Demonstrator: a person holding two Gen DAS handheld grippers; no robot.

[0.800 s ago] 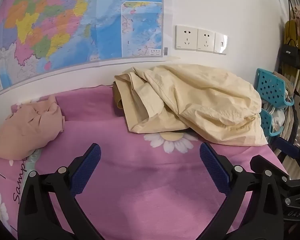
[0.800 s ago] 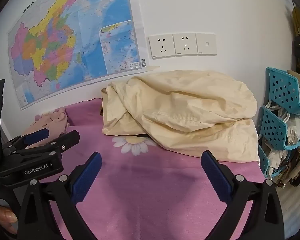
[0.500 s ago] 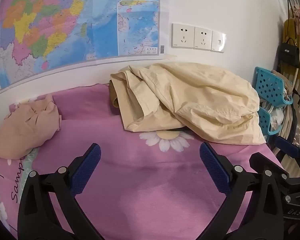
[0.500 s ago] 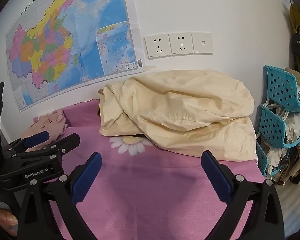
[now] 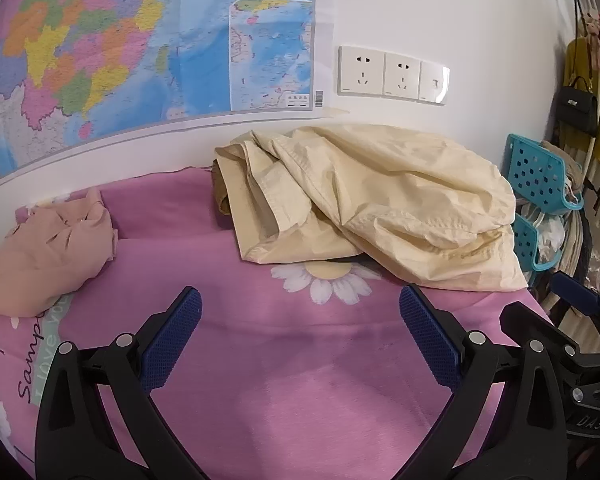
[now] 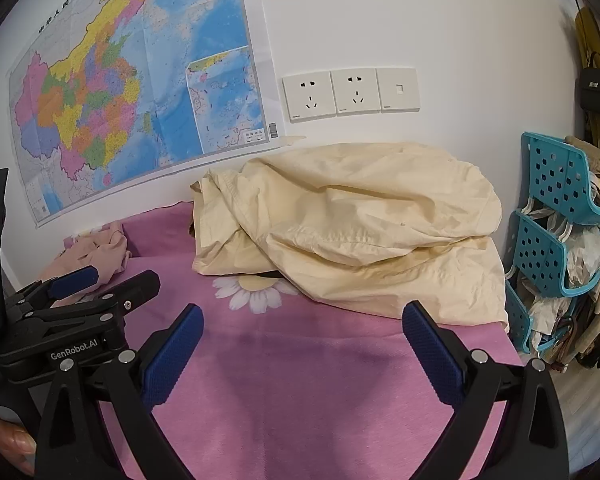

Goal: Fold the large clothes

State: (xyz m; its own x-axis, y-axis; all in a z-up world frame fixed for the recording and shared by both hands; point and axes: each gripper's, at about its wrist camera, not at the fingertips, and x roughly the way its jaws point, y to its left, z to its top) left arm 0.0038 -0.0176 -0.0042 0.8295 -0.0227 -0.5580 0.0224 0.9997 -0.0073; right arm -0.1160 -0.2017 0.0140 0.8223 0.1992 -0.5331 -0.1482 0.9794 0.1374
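A large cream-yellow garment (image 5: 372, 204) (image 6: 352, 232) lies crumpled in a heap at the far side of the pink bedspread (image 5: 280, 360) (image 6: 300, 380), against the wall. My left gripper (image 5: 300, 304) hovers open over bare bedspread, short of the heap, nothing between its blue pads. My right gripper (image 6: 302, 322) is likewise open and empty, just in front of the garment's near edge. Each gripper shows at the edge of the other's view: the left one's fingers (image 6: 76, 280) at the left, the right one's fingers (image 5: 572, 292) at the right.
A small peach-pink garment (image 5: 48, 248) (image 6: 96, 252) lies bunched at the bed's far left. A map (image 5: 120, 52) and wall sockets (image 5: 392, 74) are behind the bed. Teal plastic baskets (image 6: 556, 220) with clothes and hanging bags stand off the bed's right edge.
Both grippers have crept slightly toward the cream garment and tilted a little; the heap sits a bit lower and nearer in both views. Jaws stay wide open.
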